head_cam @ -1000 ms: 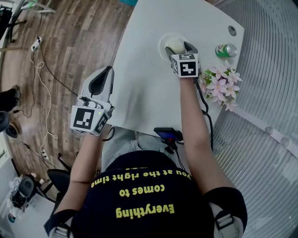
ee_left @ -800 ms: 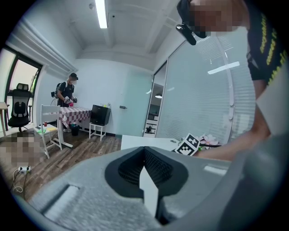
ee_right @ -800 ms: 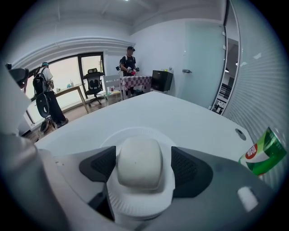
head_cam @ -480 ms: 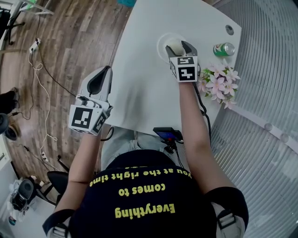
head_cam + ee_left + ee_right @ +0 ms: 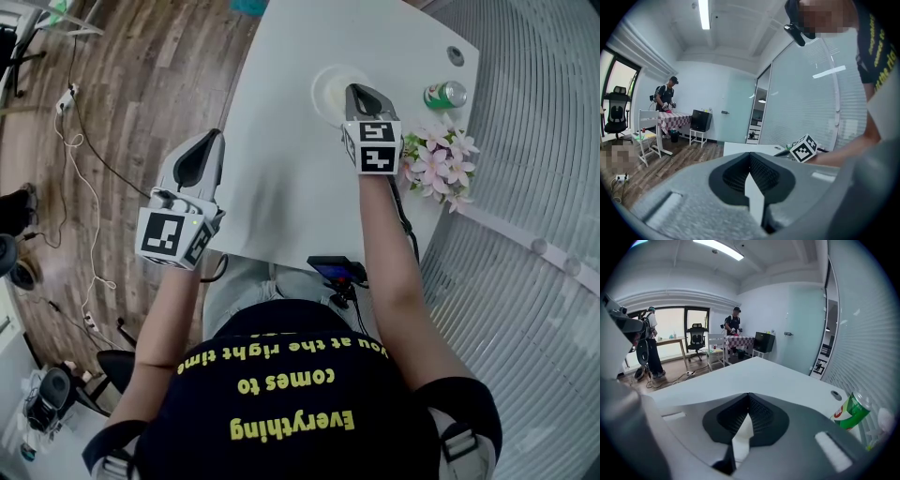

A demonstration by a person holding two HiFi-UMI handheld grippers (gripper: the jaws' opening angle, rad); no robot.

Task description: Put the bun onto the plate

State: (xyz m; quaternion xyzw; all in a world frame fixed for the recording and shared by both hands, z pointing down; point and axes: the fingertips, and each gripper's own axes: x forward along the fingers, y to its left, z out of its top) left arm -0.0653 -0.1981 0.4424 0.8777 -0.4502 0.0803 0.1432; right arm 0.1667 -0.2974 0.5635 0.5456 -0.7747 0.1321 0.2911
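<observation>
A pale bun (image 5: 335,91) lies on the round white plate (image 5: 319,79) at the far side of the white table (image 5: 281,187); it blends with the plate. My right gripper (image 5: 355,91) hangs over the plate's right edge. Its jaws have just been closing and are now shut with nothing between them. In the right gripper view (image 5: 748,414) only bare table shows ahead; plate and bun are hidden below. My left gripper (image 5: 210,141) is held at the table's left edge, shut and empty, as the left gripper view (image 5: 751,174) also shows.
A green can (image 5: 442,94) lies at the table's far right and appears again as the green can (image 5: 848,411). Pink flowers (image 5: 439,164) sit beside my right arm. A black device (image 5: 336,272) is clamped at the near edge. Wooden floor with cables lies to the left.
My right gripper, open around the bun a second ago, has lifted off it and closed empty. The bun stays on the plate. The left gripper has kept still.
</observation>
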